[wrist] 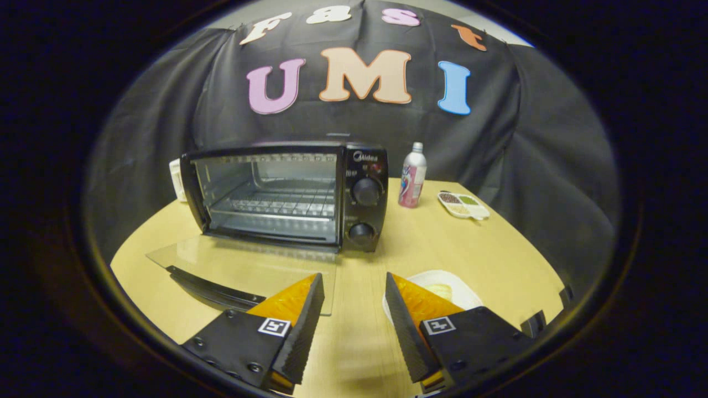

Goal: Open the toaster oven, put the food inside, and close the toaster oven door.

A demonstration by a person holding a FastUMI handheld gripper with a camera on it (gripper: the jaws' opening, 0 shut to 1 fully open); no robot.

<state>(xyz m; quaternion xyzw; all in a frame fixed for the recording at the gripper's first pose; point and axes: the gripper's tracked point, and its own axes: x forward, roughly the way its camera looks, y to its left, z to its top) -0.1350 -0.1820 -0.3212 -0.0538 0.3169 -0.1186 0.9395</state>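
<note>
A black toaster oven (287, 190) stands on the wooden table beyond the fingers, its cavity and wire rack (282, 204) exposed. Its glass door (249, 265) lies folded down flat toward me, the dark handle (213, 290) at its near edge, just ahead of my left finger. A white plate (451, 284) holding a pale piece of food (440, 291) sits close behind my right finger, partly hidden by it. My gripper (354, 293) is open above the table, nothing between its fingers.
A pink and white bottle (412, 177) stands right of the oven. A small white divided dish (463, 204) with fillings lies further right. A white object (177, 179) peeks out behind the oven's left side. Bare tabletop (387, 243) stretches between oven and plate.
</note>
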